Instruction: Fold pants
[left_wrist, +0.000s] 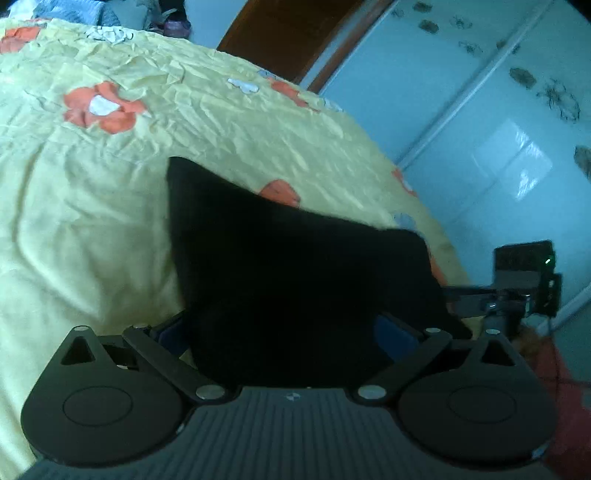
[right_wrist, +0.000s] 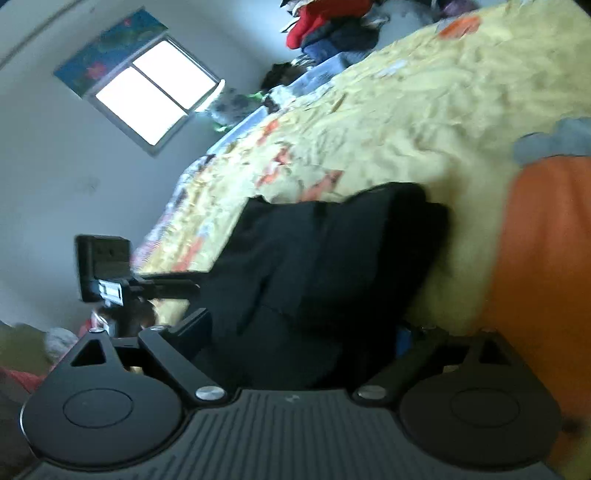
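The black pants (left_wrist: 295, 266) hang in a bunched sheet over the yellow flowered bedspread (left_wrist: 92, 203). My left gripper (left_wrist: 284, 332) is shut on the near edge of the pants, and the cloth hides its fingertips. In the right wrist view the pants (right_wrist: 325, 258) show seams and folds. My right gripper (right_wrist: 303, 332) is shut on the pants too, its fingers buried in the cloth. Each gripper's body shows at the side of the other's view, the right one (left_wrist: 524, 280) and the left one (right_wrist: 107, 273).
The bed's edge curves along the right of the left wrist view, beside pale wardrobe doors (left_wrist: 480, 129) and a brown door (left_wrist: 288, 33). A pile of clothes (right_wrist: 332, 29) lies at the bed's far end. An orange patch of bedspread (right_wrist: 546, 258) is close on the right.
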